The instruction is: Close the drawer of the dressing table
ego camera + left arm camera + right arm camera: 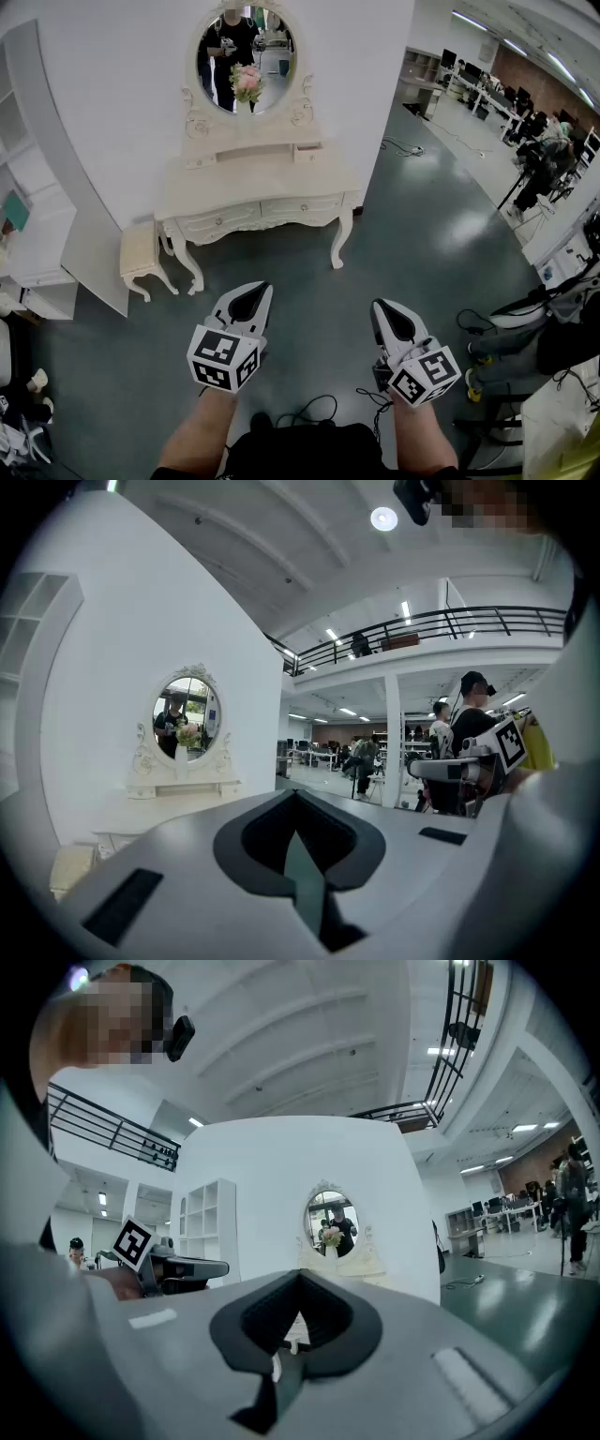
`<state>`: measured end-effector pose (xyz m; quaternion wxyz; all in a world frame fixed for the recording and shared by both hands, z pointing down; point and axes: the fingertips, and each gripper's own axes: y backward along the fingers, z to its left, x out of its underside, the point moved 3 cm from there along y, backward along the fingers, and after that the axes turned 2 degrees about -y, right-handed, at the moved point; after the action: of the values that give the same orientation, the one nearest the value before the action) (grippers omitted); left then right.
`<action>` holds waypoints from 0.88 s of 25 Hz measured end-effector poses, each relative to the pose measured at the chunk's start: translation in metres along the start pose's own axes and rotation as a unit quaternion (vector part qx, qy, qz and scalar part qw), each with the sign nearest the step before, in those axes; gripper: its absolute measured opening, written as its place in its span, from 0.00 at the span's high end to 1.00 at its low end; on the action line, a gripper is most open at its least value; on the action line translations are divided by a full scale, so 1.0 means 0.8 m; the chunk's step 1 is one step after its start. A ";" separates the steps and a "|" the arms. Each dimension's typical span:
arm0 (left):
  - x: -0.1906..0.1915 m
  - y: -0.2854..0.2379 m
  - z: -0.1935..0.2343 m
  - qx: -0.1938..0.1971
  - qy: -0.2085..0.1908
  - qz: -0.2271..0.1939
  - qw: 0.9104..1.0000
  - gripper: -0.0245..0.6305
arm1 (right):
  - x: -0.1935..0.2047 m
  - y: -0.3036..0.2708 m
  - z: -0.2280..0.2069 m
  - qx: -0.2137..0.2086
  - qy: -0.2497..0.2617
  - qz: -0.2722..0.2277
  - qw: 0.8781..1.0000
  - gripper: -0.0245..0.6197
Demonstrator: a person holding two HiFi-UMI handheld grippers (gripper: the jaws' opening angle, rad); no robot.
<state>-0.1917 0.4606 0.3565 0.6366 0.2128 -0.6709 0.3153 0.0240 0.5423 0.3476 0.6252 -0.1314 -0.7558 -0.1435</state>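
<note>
The white dressing table (253,187) stands against the wall ahead, under an oval mirror (247,58) with a vase of pink flowers (247,82). Its two wide front drawers (300,206) look flush. The small upper drawer (307,152) on the right seems to jut out a little. My left gripper (266,290) and right gripper (377,307) hang side by side over the floor, well short of the table, both shut and empty. The table is also in the left gripper view (178,782) and the right gripper view (342,1258), far beyond the shut jaws.
A small white stool (141,253) stands at the table's left leg, and a white shelf unit (37,234) further left. Black cables (309,410) lie on the green floor by my feet. People, chairs and desks (544,169) fill the right side.
</note>
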 end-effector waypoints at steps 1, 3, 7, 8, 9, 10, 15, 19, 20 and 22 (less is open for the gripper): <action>-0.001 -0.003 -0.004 0.000 0.000 -0.001 1.000 0.95 | -0.001 0.002 -0.003 -0.003 0.001 -0.001 1.000 0.95; -0.002 -0.009 -0.015 0.000 0.001 -0.002 1.000 0.95 | -0.002 0.008 -0.010 -0.007 0.002 -0.001 1.000 0.95; -0.001 -0.022 -0.044 0.003 0.003 -0.002 1.000 0.95 | -0.001 0.029 -0.033 -0.009 -0.008 -0.001 1.000 0.95; -0.001 -0.025 -0.052 0.003 0.002 -0.001 1.000 0.95 | 0.000 0.035 -0.038 -0.011 -0.011 -0.001 1.000 0.95; 0.000 -0.027 -0.059 0.002 0.002 0.000 1.000 0.95 | 0.001 0.040 -0.044 -0.013 -0.011 0.001 1.000 0.95; 0.000 -0.030 -0.066 0.000 0.002 0.002 1.000 0.95 | 0.002 0.045 -0.049 -0.014 -0.006 0.003 1.000 0.95; 0.008 -0.047 -0.109 -0.006 0.007 0.010 1.000 0.95 | 0.015 0.074 -0.075 -0.029 -0.006 0.019 0.999 0.95; 0.007 -0.059 -0.135 -0.005 0.009 0.008 1.000 0.95 | 0.026 0.088 -0.088 -0.043 -0.026 0.035 0.998 0.95; 0.006 -0.063 -0.138 -0.003 0.009 0.008 1.000 0.95 | 0.028 0.089 -0.090 -0.043 -0.032 0.037 0.998 0.95; 0.008 -0.072 -0.142 0.000 0.010 0.009 1.000 0.95 | 0.034 0.090 -0.095 -0.044 -0.042 0.042 0.997 0.95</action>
<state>-0.0709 0.4995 0.3703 0.6406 0.2037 -0.6661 0.3232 0.1151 0.5807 0.3914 0.5923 -0.1969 -0.7678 -0.1446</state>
